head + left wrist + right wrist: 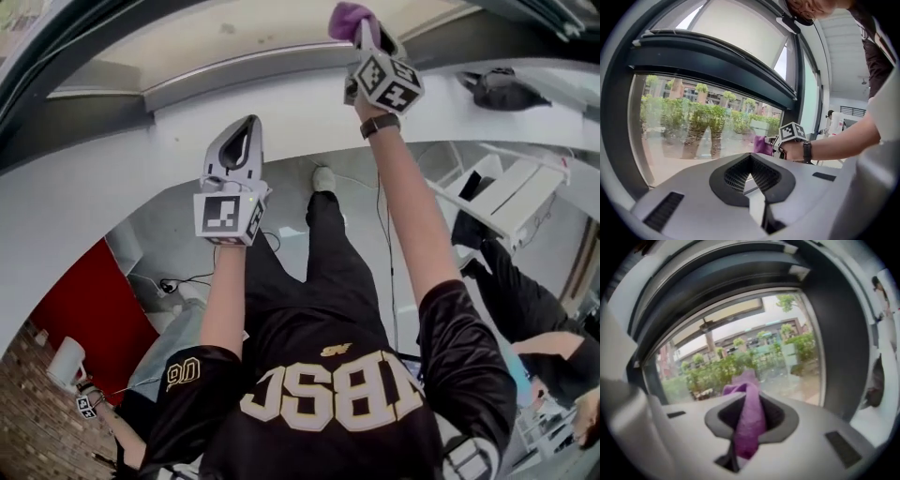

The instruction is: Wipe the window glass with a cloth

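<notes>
Cloth (749,423): purple, pinched in the right gripper (367,36). A wad pokes out past the tips, the rest trails back btwn the jaws.
Where: up at the window glass (693,126), near the pane's lower right corner, just beside the dark frame (806,108). Touching or a hair off, can't tell.
Right jaws: clamped on the cloth.
Left gripper (246,131): jaws together, nothing btwn them. It points at the pane, left of the cloth and well apart from it.
Handling (judged): light, soft and limp. It'll bunch & drag on the glass rather than slide off, and a loose tail may flop.
Hold (judged): pinch it mid-bunch, as it sits now, w/ enough wad ahead of the tips that only fabric meets the pane.
Glass (judged): stiff, smooth and breakable, so hard jaw tips should stay off it & pressure should stay moderate.
Stage (judged): cloth is up at the pane in wiping position. How much is already wiped, pics don't settle.
</notes>
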